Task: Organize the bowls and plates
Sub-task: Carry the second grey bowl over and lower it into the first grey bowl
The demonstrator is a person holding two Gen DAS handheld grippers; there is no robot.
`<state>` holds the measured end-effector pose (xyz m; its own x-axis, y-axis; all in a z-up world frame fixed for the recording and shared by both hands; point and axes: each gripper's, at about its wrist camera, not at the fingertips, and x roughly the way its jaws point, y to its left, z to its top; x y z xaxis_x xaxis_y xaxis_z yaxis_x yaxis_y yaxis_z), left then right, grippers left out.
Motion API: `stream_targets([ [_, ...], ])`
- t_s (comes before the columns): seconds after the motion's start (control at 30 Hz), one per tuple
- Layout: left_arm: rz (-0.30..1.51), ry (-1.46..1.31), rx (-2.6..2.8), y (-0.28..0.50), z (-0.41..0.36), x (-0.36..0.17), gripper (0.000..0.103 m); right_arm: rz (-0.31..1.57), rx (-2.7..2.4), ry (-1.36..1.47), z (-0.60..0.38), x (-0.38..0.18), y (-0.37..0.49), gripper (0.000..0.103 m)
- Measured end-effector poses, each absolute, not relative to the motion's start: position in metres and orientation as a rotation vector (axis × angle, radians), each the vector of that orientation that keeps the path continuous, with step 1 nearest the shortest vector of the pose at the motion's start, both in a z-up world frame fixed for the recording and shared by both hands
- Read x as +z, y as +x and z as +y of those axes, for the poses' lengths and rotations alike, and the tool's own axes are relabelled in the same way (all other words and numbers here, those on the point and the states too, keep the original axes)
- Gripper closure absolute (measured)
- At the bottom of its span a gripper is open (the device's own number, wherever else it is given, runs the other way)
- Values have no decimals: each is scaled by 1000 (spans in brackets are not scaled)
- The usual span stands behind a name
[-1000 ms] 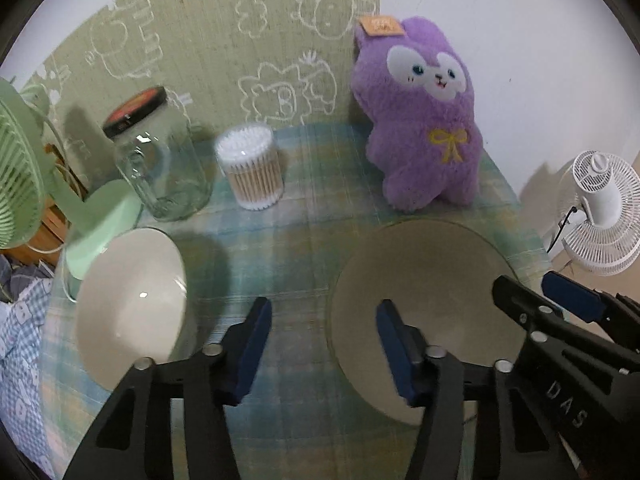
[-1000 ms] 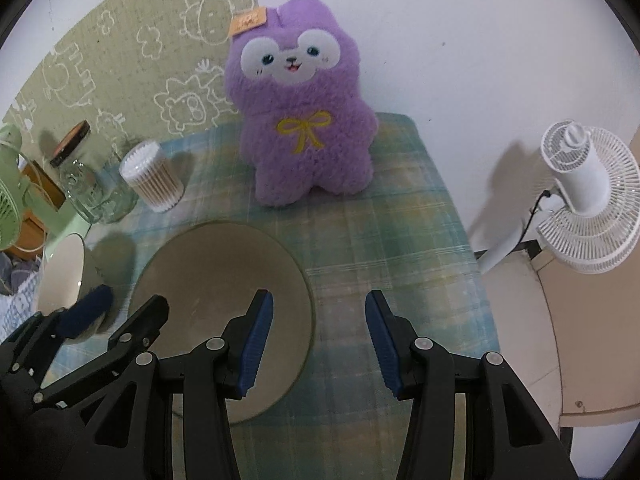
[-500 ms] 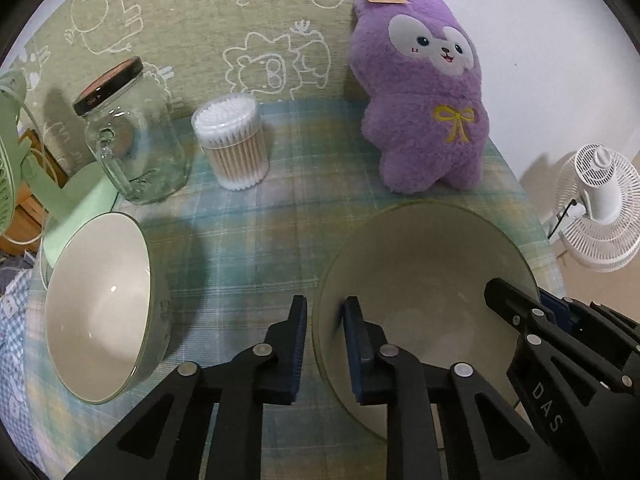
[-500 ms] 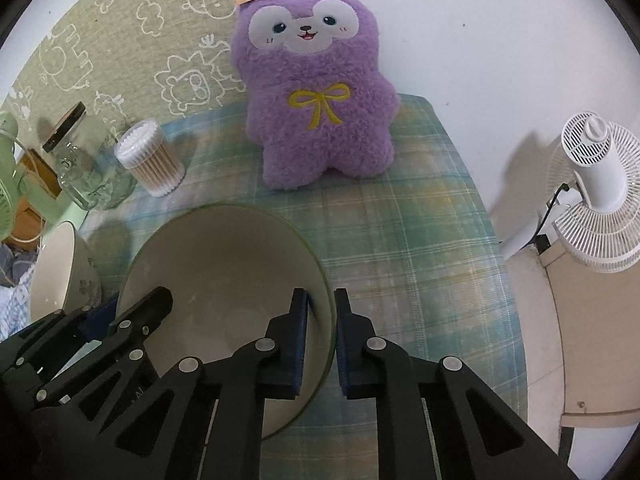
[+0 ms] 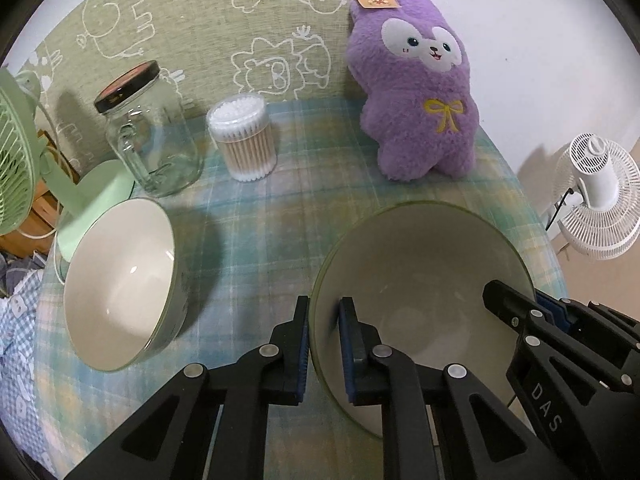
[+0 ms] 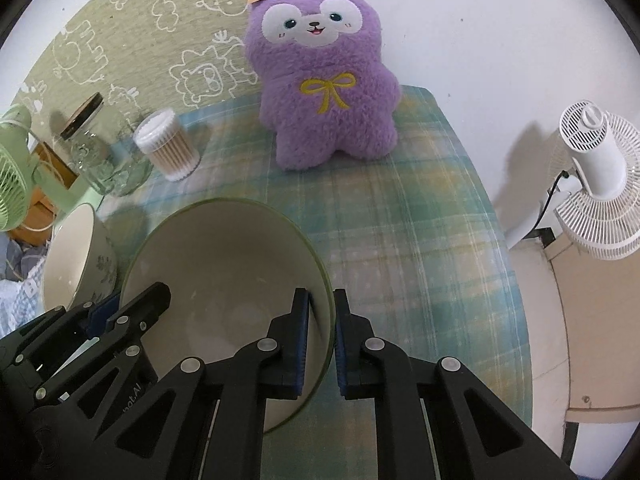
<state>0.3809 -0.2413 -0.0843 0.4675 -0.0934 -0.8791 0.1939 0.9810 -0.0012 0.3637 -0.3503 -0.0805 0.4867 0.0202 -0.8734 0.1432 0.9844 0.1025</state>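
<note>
a large bowl (image 5: 424,280) with a cream inside and a thin olive-green rim sits on a table covered in a blue, green and yellow plaid cloth (image 5: 256,240), in front of a purple plush toy (image 5: 420,96); the left gripper (image 5: 324,344) is clamped on the bowl's left rim, one pad inside and one outside; the right gripper (image 6: 320,336) is clamped the same way on the opposite rim; both sets of jaws have just been closing onto that rim; a smaller bowl (image 5: 120,284), white inside with a leaf pattern on its outer wall, stands apart to the left, holding nothing; behind it is a clear glass jar (image 5: 152,132) with a handle and a dark lid, seemingly empty; beside the jar a clear tub (image 5: 244,136) is packed with cotton swabs; a green fan (image 5: 16,160) stands at the left edge; a white fan (image 5: 596,196) stands off the table to the right.
</note>
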Motion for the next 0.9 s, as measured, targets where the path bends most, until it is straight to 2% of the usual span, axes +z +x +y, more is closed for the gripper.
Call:
stream_targets([
  [0.9,1014,75,-179,276,-153,-9,92,975,-69,135,-257,1,254,89],
])
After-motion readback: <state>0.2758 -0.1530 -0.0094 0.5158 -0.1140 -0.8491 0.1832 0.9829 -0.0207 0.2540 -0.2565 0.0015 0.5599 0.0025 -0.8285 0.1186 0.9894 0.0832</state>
